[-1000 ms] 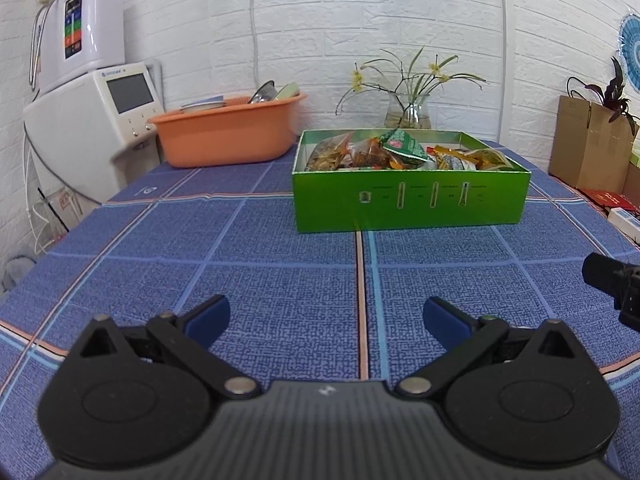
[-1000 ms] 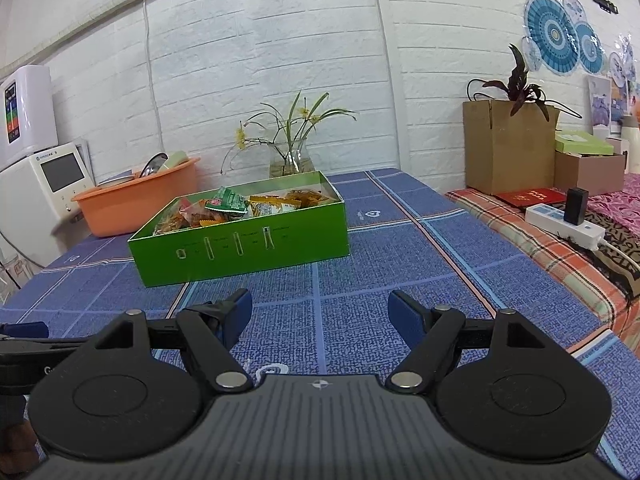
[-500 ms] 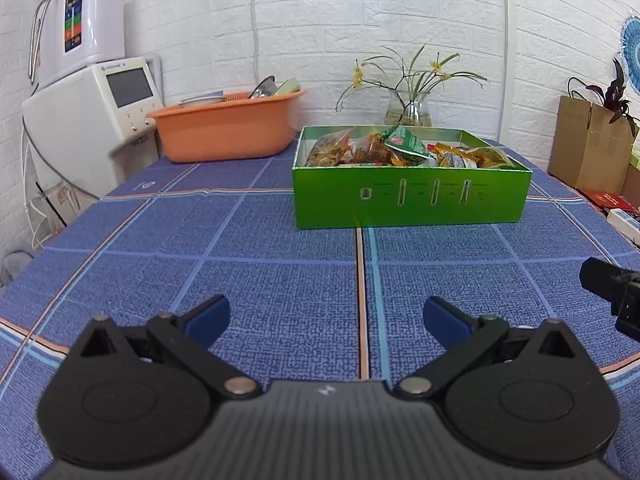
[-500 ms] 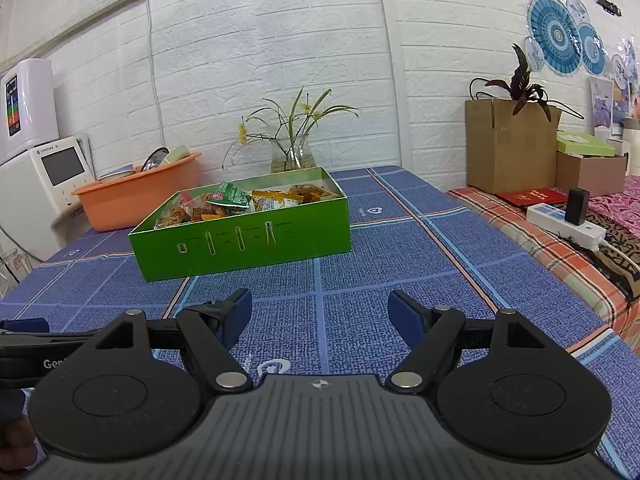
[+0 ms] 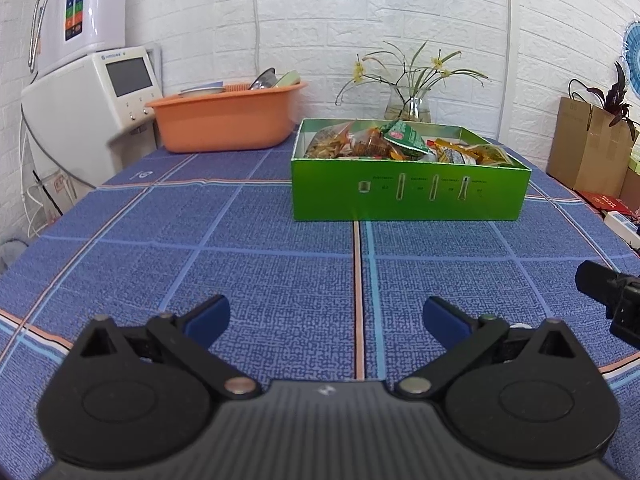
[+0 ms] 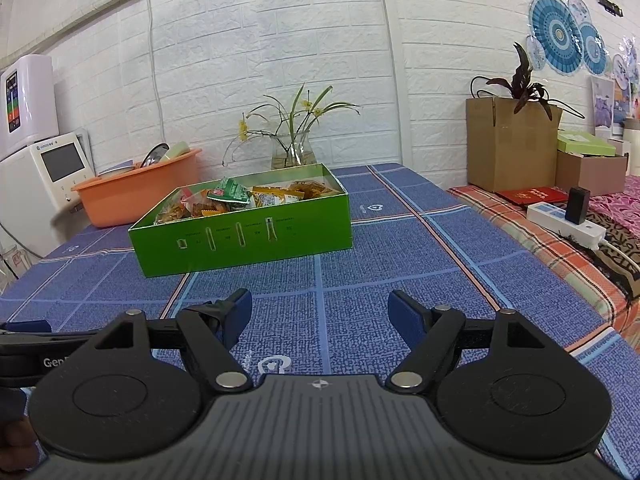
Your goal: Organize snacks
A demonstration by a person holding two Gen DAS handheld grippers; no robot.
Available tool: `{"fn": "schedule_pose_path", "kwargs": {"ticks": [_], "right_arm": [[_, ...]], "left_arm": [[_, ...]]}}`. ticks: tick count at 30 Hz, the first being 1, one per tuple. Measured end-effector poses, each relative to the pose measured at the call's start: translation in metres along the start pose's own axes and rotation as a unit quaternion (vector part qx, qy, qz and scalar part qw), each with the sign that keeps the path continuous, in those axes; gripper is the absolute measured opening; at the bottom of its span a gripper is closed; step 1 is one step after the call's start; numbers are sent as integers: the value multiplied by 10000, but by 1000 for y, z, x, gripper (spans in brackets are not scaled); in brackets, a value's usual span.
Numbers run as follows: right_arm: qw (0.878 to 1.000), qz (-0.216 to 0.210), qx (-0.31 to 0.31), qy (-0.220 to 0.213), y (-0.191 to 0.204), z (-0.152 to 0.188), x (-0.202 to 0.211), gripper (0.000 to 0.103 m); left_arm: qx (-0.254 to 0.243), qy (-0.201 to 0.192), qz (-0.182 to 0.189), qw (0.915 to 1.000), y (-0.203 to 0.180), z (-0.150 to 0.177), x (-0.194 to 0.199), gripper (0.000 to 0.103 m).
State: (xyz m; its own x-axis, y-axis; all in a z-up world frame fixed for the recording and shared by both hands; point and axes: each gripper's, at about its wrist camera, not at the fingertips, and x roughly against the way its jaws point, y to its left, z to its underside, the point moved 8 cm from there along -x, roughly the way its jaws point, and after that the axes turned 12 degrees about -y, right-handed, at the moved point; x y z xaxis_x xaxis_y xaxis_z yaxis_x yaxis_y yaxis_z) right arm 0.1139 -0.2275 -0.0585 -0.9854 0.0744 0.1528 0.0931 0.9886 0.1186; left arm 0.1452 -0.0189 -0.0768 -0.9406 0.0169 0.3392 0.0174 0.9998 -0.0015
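Observation:
A green box point(image 5: 408, 194) stands on the blue checked tablecloth, filled with several snack packets point(image 5: 376, 144); a green packet point(image 5: 402, 136) sticks up on top. The box also shows in the right wrist view point(image 6: 244, 240) with its snack packets point(image 6: 248, 198). My left gripper point(image 5: 326, 316) is open and empty, low over the cloth, well short of the box. My right gripper point(image 6: 320, 312) is open and empty, also short of the box. Part of the right gripper shows at the right edge of the left wrist view point(image 5: 608, 292).
An orange basin point(image 5: 226, 116) with dishes stands behind and left of the box, beside a white appliance point(image 5: 88, 96). A glass vase point(image 5: 408, 106) of flowers stands behind the box. A cardboard box point(image 6: 508, 140) and a power strip point(image 6: 564, 226) lie to the right.
Both grippers have tilted and dropped slightly, so the box sits lower in both views. Both jaws stay open and empty.

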Motion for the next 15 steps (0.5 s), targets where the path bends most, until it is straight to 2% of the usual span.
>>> {"fn": "schedule_pose_path", "kwargs": {"ticks": [15], "right_arm": [[10000, 23, 16, -17, -1, 1, 3, 103]], "left_arm": [[172, 134, 102, 9997, 0, 2, -2, 103]]}}
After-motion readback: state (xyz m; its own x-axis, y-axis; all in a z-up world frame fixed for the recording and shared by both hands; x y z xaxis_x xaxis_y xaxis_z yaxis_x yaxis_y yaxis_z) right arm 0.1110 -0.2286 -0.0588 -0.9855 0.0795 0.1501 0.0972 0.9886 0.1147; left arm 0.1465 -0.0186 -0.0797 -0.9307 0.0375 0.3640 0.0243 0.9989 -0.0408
